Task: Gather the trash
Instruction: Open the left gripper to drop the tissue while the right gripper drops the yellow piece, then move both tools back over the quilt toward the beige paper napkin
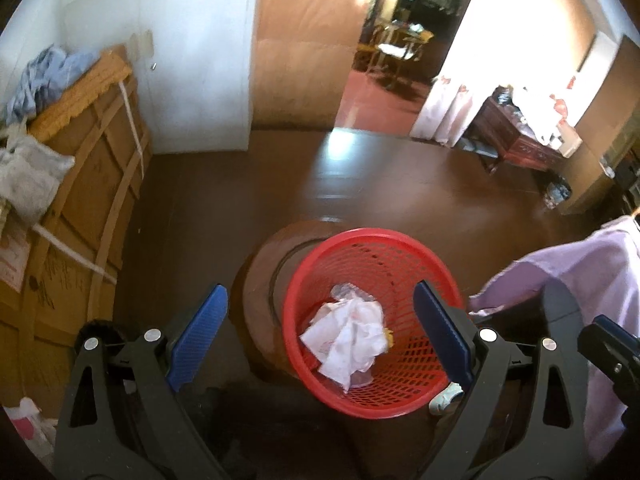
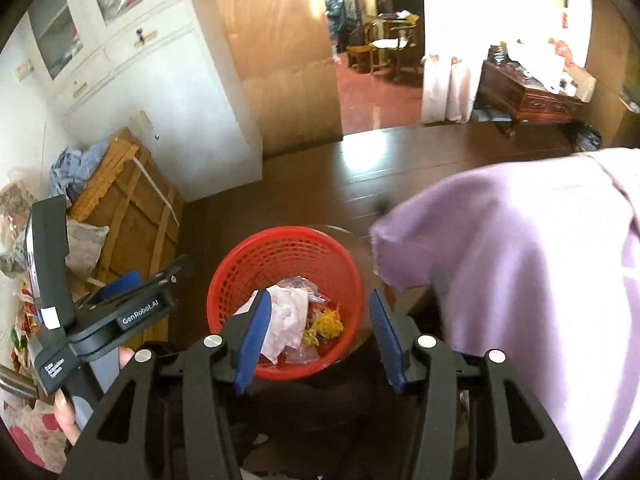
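The round red plastic mesh basket (image 1: 372, 320) sits low in the middle of both views, with crumpled white paper (image 1: 348, 340) inside. The left gripper (image 1: 320, 340) and right gripper (image 2: 318, 344) hang above it, jaws apart and empty.

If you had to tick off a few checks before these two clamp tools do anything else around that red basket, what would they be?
1. Red plastic mesh basket upright: ok.
2. Crumpled white paper and yellow scrap inside it: ok.
3. Right gripper empty, its blue pads apart over the basket: ok.
4. Left gripper wide open, nothing between its pads: ok.
5. Lilac cloth clear of the basket rim: cannot tell.
6. More trash on the dark wooden floor: cannot tell.
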`<state>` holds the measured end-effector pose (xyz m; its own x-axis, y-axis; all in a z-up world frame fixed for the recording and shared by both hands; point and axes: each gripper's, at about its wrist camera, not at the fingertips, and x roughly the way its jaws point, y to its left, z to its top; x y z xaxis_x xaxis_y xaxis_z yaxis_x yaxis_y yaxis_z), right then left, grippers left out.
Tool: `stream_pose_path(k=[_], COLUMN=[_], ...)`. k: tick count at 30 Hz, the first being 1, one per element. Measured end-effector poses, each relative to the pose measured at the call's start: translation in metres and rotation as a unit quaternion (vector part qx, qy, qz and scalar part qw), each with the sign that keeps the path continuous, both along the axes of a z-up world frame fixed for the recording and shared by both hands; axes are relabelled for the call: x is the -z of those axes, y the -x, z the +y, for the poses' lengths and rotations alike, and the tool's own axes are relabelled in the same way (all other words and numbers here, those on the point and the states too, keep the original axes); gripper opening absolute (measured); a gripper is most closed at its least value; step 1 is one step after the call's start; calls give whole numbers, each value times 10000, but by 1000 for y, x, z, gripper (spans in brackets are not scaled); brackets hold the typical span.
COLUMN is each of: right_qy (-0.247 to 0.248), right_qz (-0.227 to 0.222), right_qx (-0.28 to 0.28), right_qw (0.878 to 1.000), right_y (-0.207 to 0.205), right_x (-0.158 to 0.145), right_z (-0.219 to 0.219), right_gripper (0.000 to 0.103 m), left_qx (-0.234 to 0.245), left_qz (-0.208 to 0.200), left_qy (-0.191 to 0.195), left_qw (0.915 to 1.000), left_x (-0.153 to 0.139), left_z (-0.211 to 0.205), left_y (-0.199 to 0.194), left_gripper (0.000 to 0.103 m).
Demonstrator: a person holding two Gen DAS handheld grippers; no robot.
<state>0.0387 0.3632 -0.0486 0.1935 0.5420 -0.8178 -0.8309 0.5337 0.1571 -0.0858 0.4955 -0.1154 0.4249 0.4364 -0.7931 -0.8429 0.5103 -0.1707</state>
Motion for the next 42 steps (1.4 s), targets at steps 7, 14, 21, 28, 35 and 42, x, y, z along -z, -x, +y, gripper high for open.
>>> stream_pose_path(k=[7, 14, 21, 28, 35, 42], right_qy=[-519, -875, -1131, -1144, -1138, -1211], right_qz=[-304, -693, -1039, -1375, -1511, -1014], right_qx=[563, 1401, 2317, 3466, 4581, 5083], right_qw=[9966, 9838, 9606, 9208, 8685, 8466], right_y=[-1, -7, -15, -34, -54, -123], right_x=[-42, -75, -102, -112, -120, -102], right_z=[-80, -187, -316, -452, -568, -628], right_gripper=[56, 64, 68, 72, 78, 81], left_qx=[641, 1387, 2390, 3621, 4869, 5268], left_qz=[-237, -343, -297, -379, -379, -130], left_qy=[-627, -1109, -1531, -1423, -1076, -1256], left_qw=[9957, 9835, 9584, 9204, 8660, 8406], left_x=[-36, -66, -92, -112, -123, -101], left_z=[-55, -123, -209, -300, -405, -485], left_y=[-16, -41, -80, -135, -214, -264], left_gripper=[91, 91, 93, 95, 95, 95])
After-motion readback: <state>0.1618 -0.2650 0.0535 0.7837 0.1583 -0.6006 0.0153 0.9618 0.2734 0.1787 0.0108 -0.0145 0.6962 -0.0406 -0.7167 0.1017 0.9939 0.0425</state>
